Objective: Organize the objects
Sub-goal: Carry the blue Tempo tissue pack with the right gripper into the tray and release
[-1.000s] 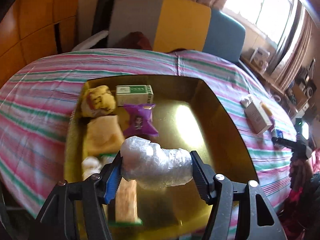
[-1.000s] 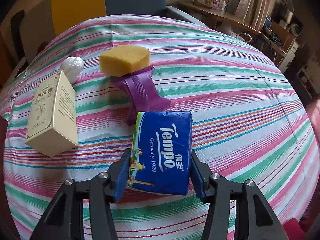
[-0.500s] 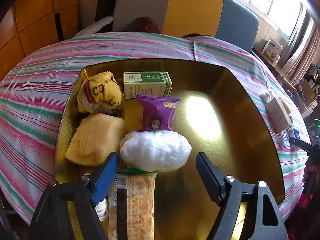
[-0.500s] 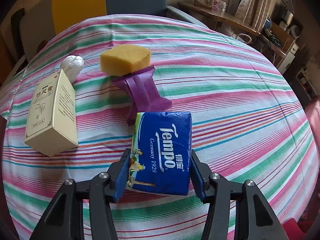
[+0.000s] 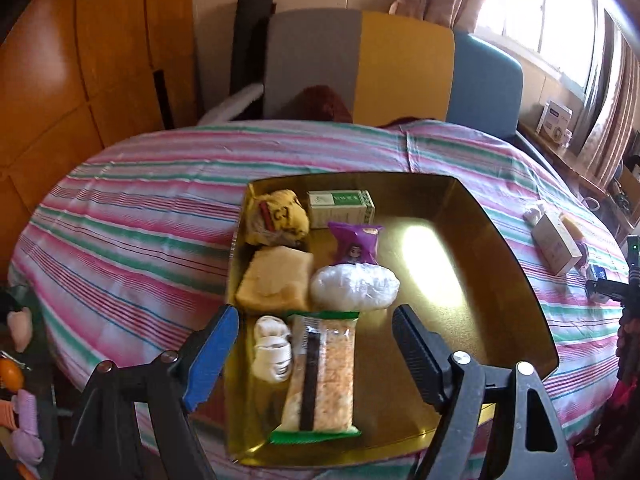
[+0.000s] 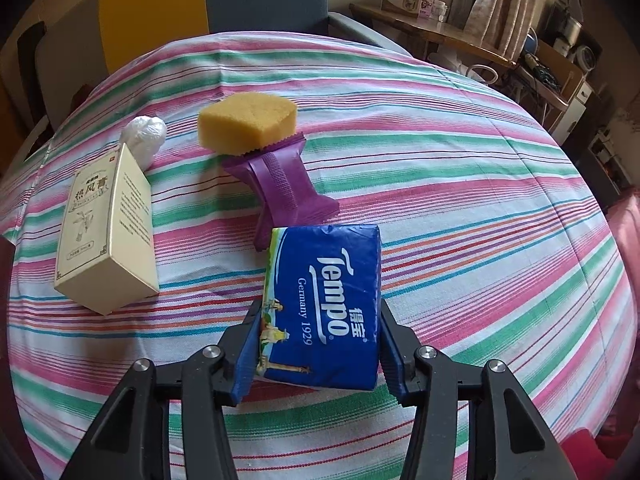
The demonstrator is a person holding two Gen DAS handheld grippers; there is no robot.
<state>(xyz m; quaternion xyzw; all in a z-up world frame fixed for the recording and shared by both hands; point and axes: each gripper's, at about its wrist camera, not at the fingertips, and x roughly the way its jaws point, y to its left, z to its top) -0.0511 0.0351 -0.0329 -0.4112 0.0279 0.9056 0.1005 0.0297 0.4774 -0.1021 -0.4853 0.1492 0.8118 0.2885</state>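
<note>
A striped cloth covers the bench (image 6: 460, 168). At lower centre of the right wrist view, the blue Tempo tissue pack (image 6: 324, 308) sits clamped between the pads of the right gripper (image 6: 316, 354), whose jaws have just been closing on it. Just above lie a purple wrapper (image 6: 280, 184), a yellow sponge (image 6: 246, 122), a cream box (image 6: 106, 232) and a white plastic wad (image 6: 144, 136). In the left wrist view, the left gripper (image 5: 316, 344) hangs with jaws wide and empty over the gold tray (image 5: 472, 280), where a white bag bundle (image 5: 354, 286) rests mid-frame.
</note>
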